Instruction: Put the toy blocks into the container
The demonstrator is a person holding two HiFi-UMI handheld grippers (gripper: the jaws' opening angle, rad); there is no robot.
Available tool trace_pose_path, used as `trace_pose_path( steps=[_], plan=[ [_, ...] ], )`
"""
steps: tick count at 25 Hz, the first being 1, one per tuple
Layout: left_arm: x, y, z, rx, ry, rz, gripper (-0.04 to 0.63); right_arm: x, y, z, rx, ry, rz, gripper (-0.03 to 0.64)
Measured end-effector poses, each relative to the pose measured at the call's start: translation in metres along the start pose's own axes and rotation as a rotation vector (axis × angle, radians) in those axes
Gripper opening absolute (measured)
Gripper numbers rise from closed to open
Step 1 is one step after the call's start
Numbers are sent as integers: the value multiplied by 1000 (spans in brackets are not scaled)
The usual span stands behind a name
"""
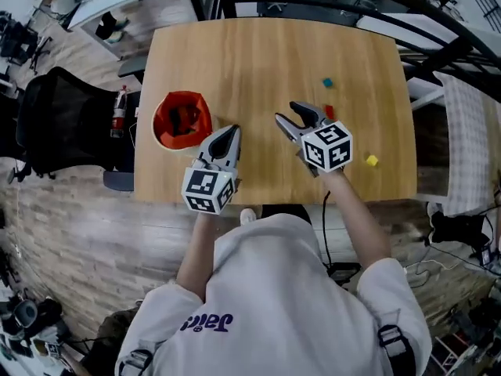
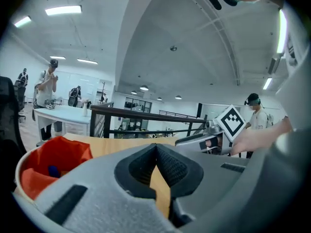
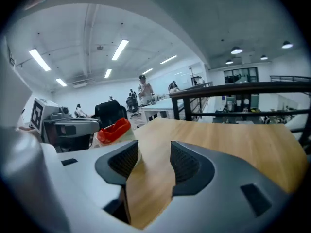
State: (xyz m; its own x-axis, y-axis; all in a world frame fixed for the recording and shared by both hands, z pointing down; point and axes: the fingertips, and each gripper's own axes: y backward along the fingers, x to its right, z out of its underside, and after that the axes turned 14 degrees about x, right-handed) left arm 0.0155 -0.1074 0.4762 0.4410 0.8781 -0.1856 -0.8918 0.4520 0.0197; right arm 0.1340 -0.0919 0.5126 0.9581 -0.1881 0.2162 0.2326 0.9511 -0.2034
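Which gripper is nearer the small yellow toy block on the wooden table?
Right. The right gripper sits just left of the yellow block; the left gripper is farther off, beside the red-lined container.

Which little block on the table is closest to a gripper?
The red block, beside the right gripper; the teal block and yellow block lie farther off.
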Motion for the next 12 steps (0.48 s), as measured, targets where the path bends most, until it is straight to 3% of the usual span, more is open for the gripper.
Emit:
trace_pose_path(
  steps=[12],
  plan=[
    [78,-93,74,-164,20,206,6,120,107,131,-106,-127,425,201]
  ],
)
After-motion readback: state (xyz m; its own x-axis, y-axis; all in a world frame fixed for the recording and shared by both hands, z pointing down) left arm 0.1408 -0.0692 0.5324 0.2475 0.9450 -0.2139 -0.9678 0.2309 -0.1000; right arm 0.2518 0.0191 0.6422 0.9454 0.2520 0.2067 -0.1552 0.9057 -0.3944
